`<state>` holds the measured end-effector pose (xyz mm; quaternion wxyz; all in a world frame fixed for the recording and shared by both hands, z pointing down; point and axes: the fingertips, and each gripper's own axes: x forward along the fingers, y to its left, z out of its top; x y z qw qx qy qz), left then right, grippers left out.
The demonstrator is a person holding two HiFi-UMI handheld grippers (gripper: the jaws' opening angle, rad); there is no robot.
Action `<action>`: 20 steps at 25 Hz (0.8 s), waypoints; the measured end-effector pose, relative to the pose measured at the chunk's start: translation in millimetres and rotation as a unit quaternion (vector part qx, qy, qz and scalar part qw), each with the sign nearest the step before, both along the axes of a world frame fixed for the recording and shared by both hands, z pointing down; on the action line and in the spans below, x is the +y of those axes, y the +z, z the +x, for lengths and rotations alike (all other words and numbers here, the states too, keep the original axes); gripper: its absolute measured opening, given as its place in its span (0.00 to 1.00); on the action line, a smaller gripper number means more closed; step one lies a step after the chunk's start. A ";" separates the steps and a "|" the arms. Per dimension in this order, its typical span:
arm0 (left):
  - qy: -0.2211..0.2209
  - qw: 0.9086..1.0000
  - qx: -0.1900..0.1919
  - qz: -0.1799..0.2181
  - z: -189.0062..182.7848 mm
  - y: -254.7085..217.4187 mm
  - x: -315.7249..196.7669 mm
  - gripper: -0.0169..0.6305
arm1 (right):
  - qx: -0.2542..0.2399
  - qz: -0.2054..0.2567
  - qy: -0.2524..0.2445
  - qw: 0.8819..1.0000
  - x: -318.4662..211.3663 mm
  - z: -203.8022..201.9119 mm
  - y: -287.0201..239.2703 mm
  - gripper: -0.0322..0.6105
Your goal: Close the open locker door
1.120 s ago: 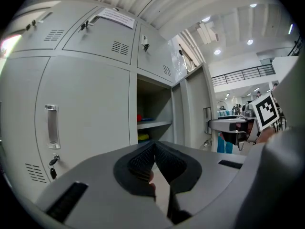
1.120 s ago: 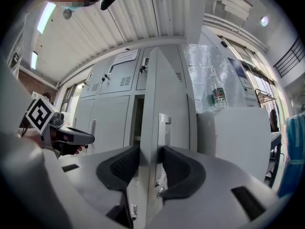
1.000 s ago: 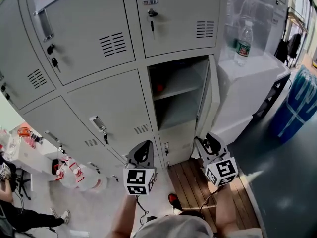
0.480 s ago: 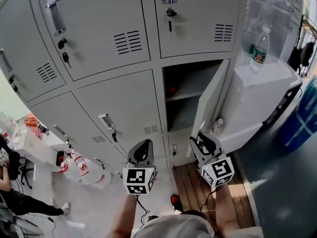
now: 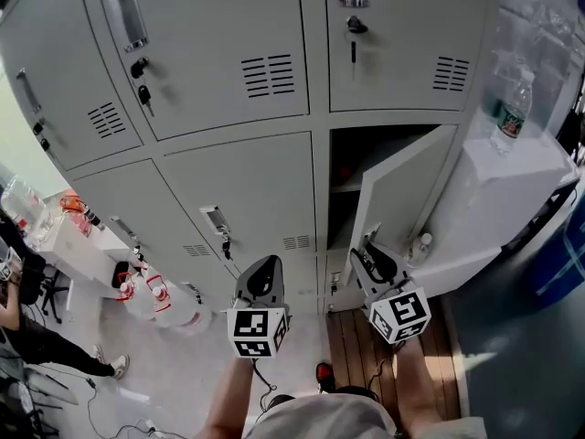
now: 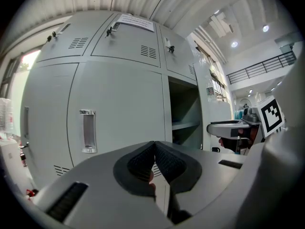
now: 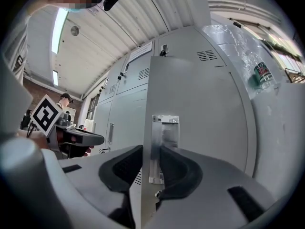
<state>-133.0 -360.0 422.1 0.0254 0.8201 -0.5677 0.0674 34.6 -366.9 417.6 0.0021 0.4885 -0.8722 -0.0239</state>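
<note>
Locker door half-open, edge pinched by right hand-held gripper, jaws just closing. Best swung steadily until flush.

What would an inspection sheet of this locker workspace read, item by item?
Surface: grey floor, with wooden decking before the open locker.
Job's things: locker door ajar, not yet shut; shelf visible inside.
Clutter: water bottle upright on white cabinet; clear jugs on the floor at left.
Grippers: left gripper shut, empty; right gripper has just been closing its jaws, pads on the door's free edge beside its handle.
Cables: thin lead hangs below the left gripper.
Surroundings: grey locker bank; a person at far left.
</note>
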 end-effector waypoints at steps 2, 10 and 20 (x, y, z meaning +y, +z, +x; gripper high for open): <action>-0.009 1.000 0.001 0.003 -4.9 -1.5 -2.5 0.06 | 0.002 0.001 -0.005 1.000 -7.0 -4.4 -0.5 0.23; -0.042 0.999 -0.001 0.006 -21.1 -1.9 -13.7 0.06 | 0.011 0.006 -0.021 1.000 -36.2 -20.9 0.1 0.23; -0.072 0.997 -0.004 0.009 -36.2 -1.8 -33.9 0.06 | 0.013 0.011 -0.031 0.999 -71.3 -33.2 -0.1 0.21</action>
